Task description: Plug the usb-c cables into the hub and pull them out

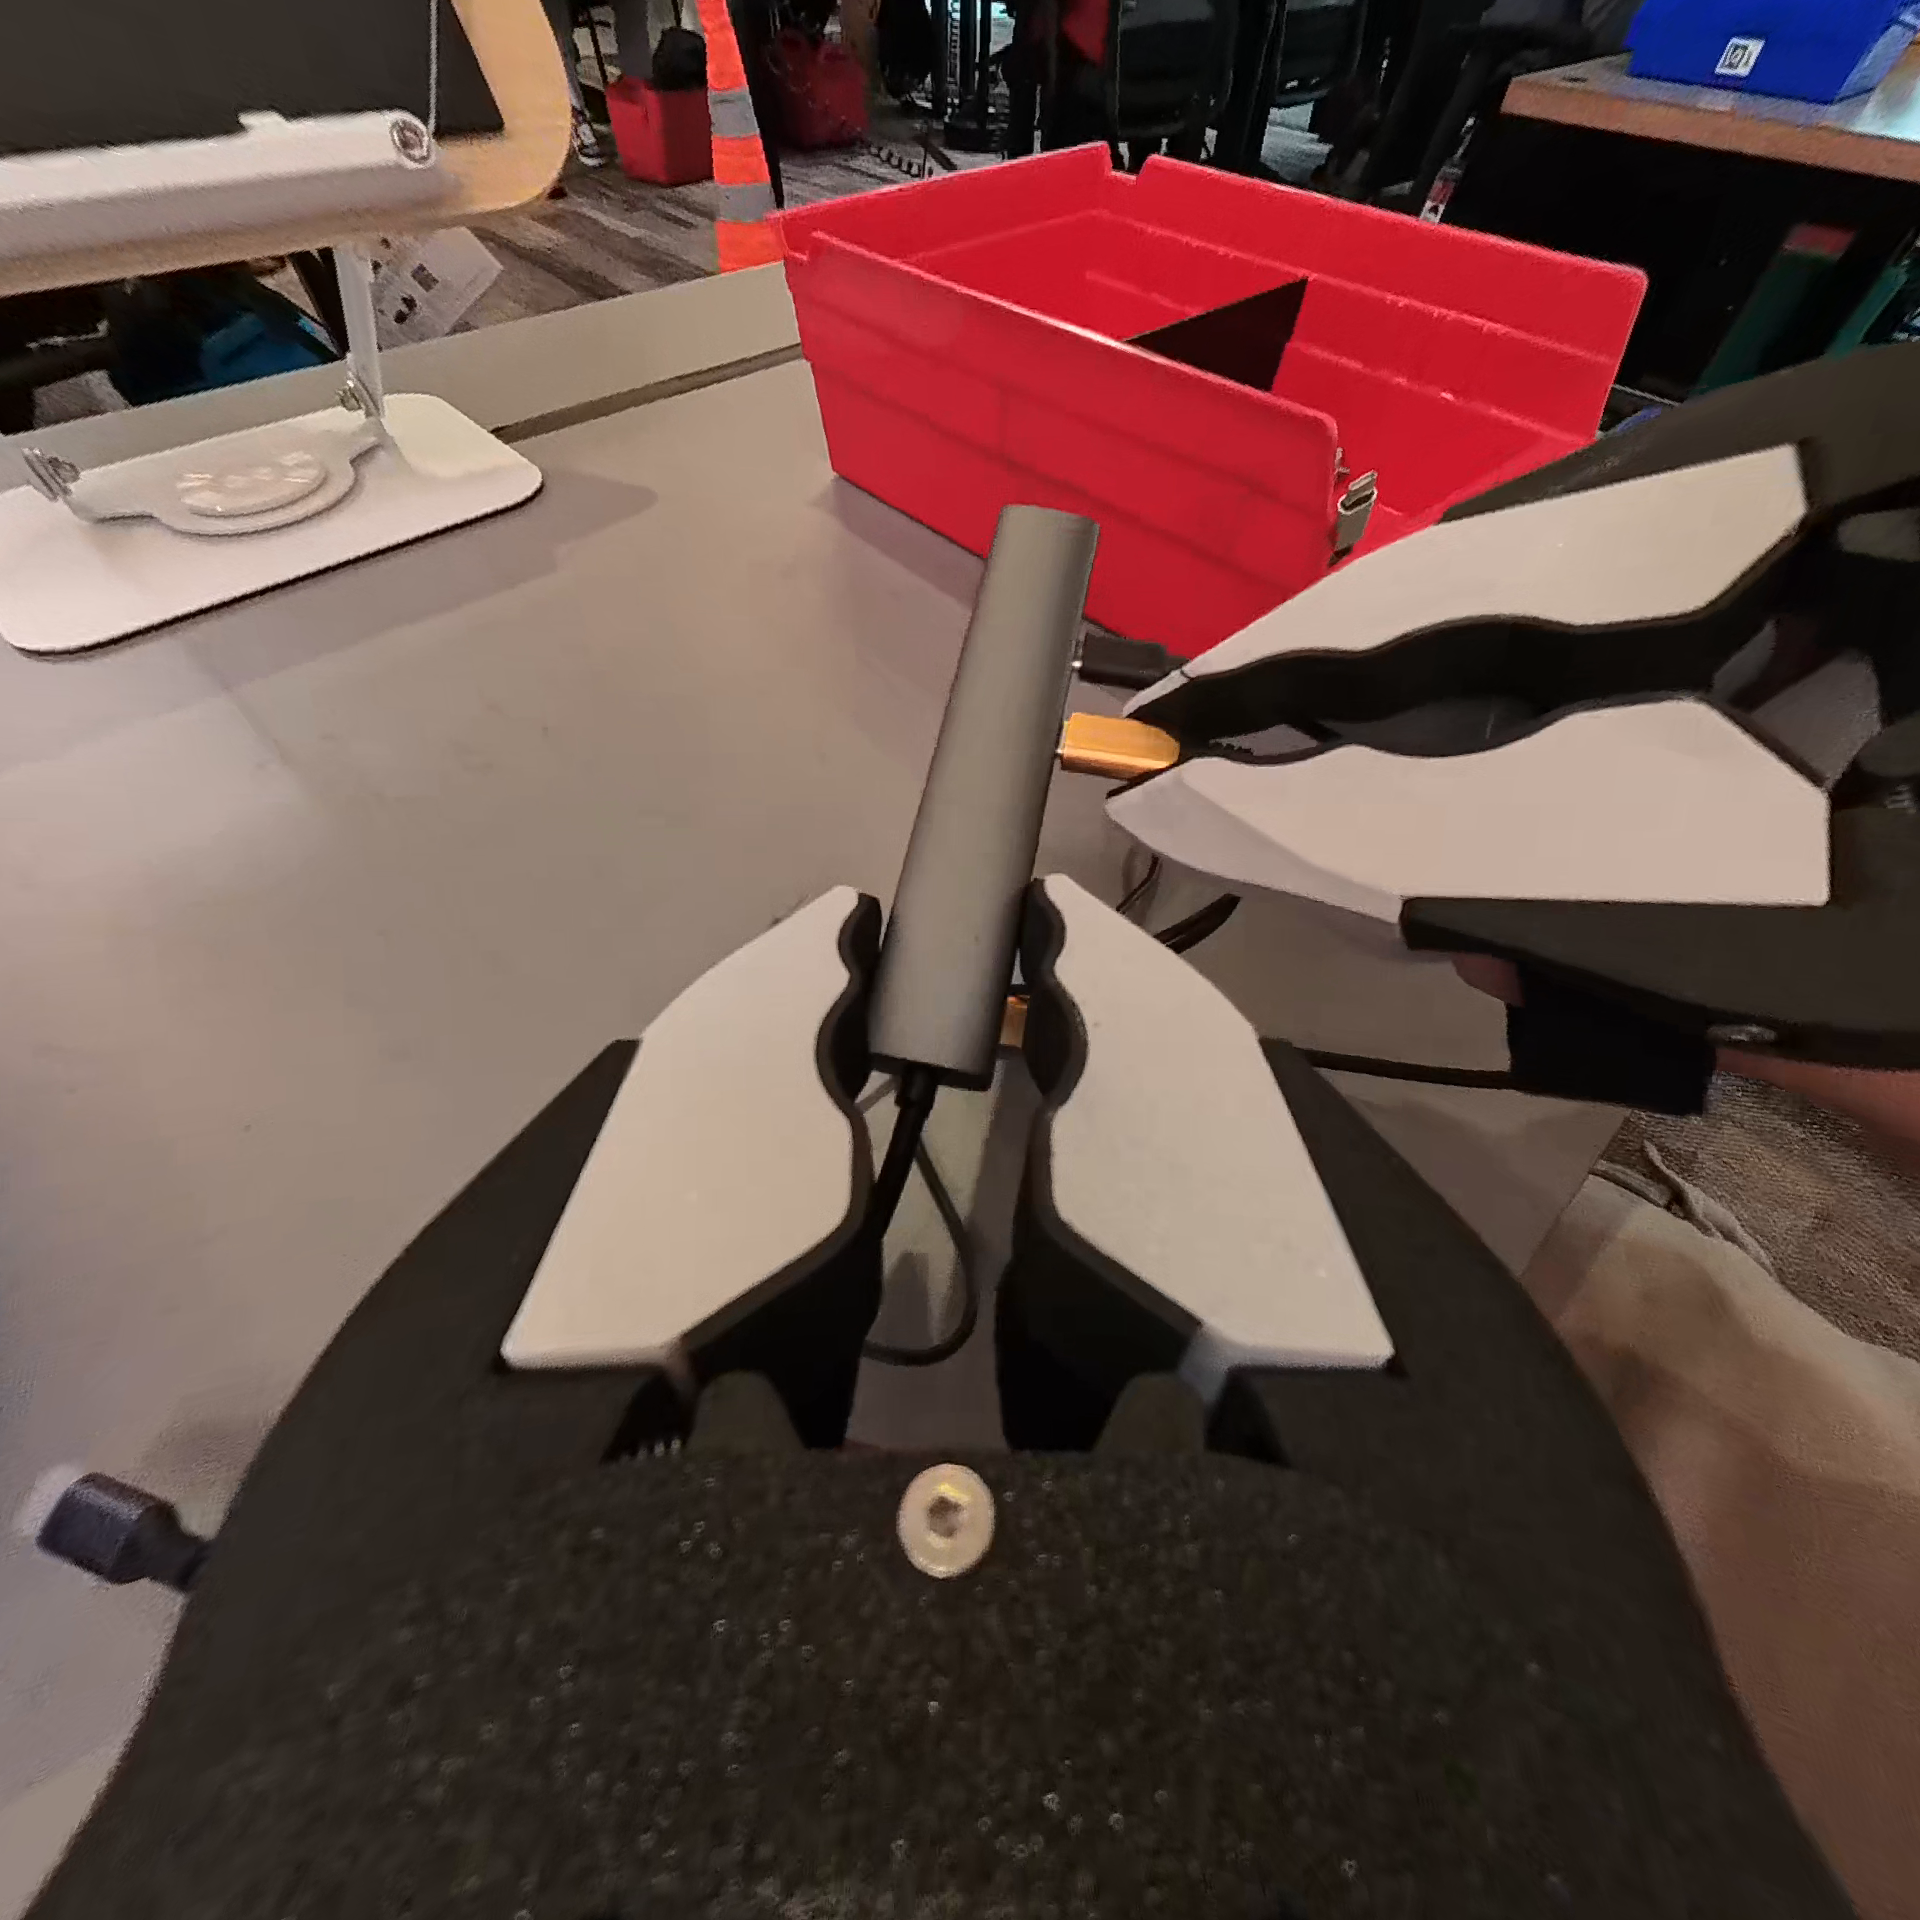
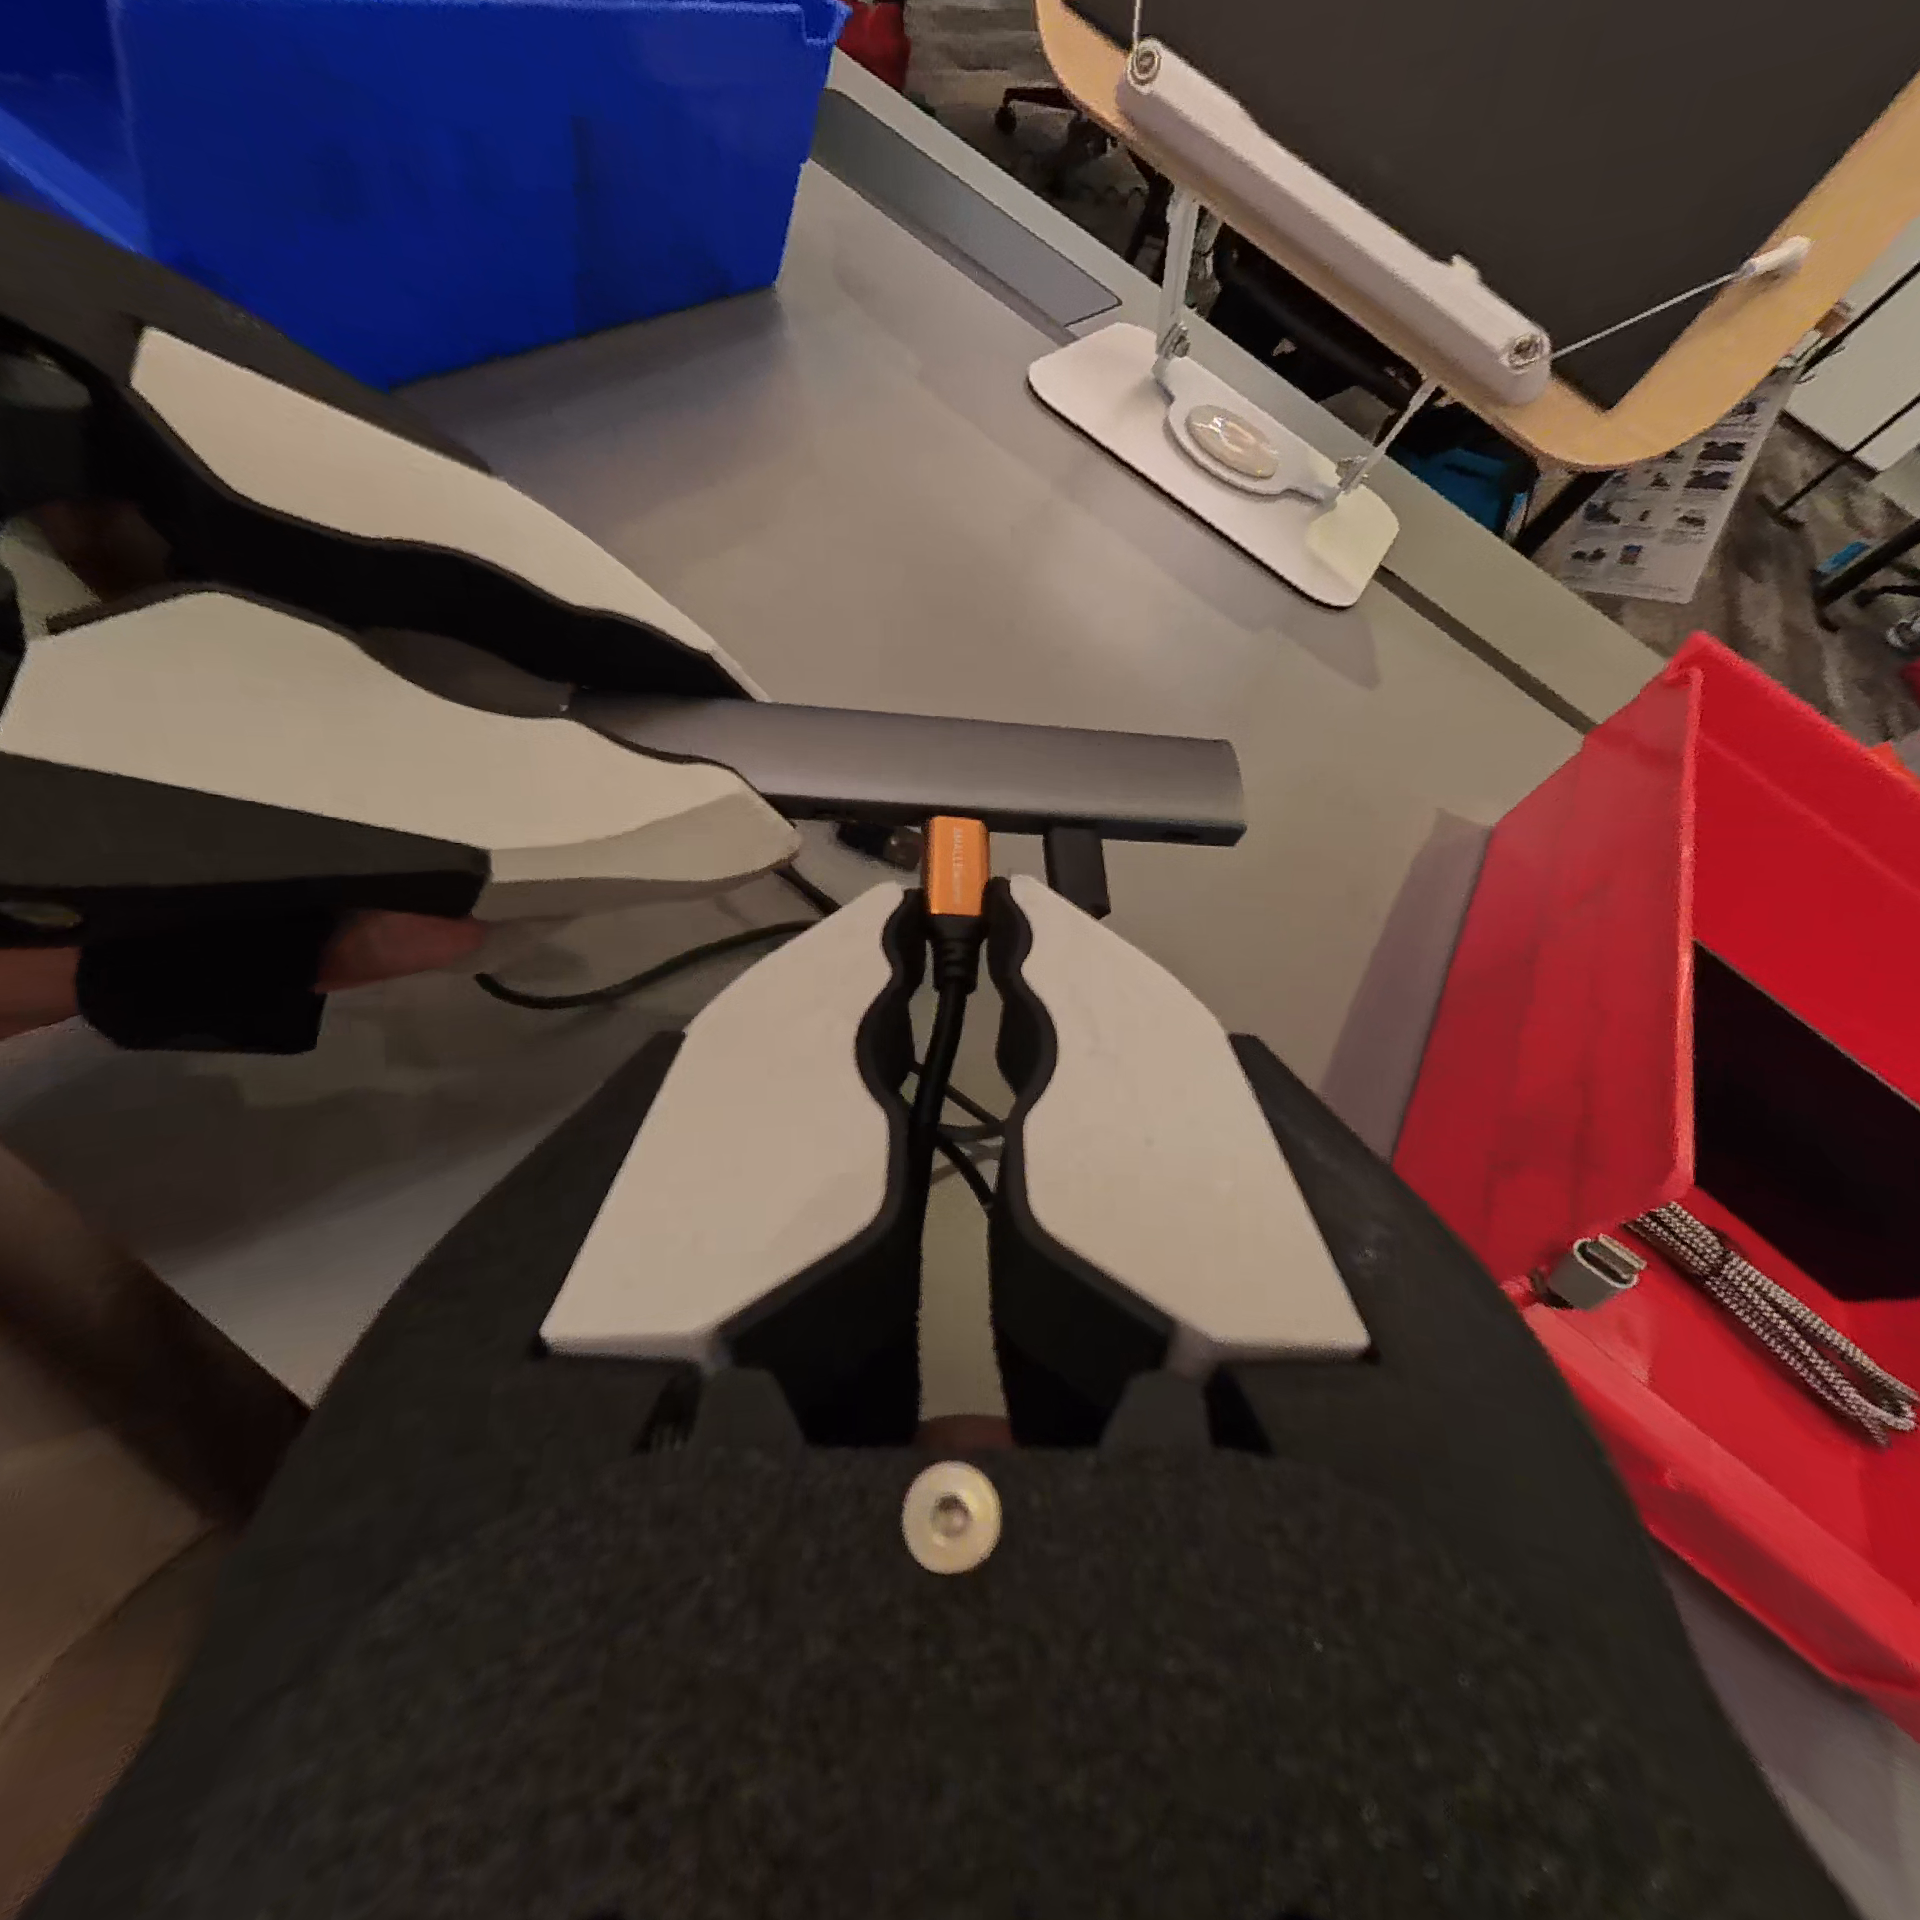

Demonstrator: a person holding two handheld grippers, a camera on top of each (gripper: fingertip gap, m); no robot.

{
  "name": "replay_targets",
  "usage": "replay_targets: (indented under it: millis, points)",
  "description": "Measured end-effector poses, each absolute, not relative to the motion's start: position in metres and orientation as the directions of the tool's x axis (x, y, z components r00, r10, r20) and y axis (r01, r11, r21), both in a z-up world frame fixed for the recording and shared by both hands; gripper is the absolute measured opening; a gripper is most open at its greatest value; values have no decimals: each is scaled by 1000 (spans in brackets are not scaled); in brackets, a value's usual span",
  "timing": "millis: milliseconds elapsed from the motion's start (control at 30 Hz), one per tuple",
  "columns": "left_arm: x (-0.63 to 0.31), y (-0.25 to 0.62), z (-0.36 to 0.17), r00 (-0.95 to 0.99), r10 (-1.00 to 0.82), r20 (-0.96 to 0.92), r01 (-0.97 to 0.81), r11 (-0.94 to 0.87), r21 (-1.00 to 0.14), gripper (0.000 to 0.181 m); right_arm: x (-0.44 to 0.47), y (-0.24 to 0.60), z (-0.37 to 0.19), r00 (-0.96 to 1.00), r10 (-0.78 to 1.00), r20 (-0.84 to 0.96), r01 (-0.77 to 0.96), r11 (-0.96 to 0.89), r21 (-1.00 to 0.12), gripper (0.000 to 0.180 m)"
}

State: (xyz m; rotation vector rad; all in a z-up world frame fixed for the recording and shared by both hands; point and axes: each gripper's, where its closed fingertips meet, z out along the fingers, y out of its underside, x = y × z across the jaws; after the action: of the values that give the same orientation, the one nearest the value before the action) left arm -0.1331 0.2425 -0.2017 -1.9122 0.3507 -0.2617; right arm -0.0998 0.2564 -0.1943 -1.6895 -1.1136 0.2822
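So we've got the left gripper [image 1: 951, 935] clamped on the hub [image 1: 997, 769], just in front of the red bin [image 1: 1091, 488], while our right gripper [image 2: 951, 899] pinches the orange plug [image 2: 954, 864] sitting in the hub's side.

Close wrist views face crosswise, sharing hub [image 1: 977, 790].

The slim dark-grey metal hub [image 1: 982, 790] was held above the grey table, clamped at its cabled end. An orange-sleeved USB-C plug [image 2: 954, 864] on a black cable [image 2: 940, 1049] was seated in its side port. A grey-tipped braided cable [image 2: 1766, 1320] lay coiled in the red bin.
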Motion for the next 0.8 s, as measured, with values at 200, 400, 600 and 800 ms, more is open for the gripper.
replay_targets:
  millis: [200, 400, 600, 800]
  points:
    - [-136, 245, -206, 931, -360, 61, -80, -364, -928, 27, -102, 257, -198, 563, 776, 285, 516, -61, -854, 12]
    - [-135, 247, -211, 923, -377, 81, -78, -387, -919, 26, -101, 258, -202, 566, 782, 260, 511, -86, -855, 11]
    - [-128, 223, -211, 627, -569, 532, 91, -624, -776, 26, -109, 246, -206, 291, 808, 512, 625, 245, -741, 11]
    - [-138, 203, -194, 415, -608, 677, 136, -694, -707, 24, -118, 213, -205, 78, 725, 684, 583, 524, -621, 11]
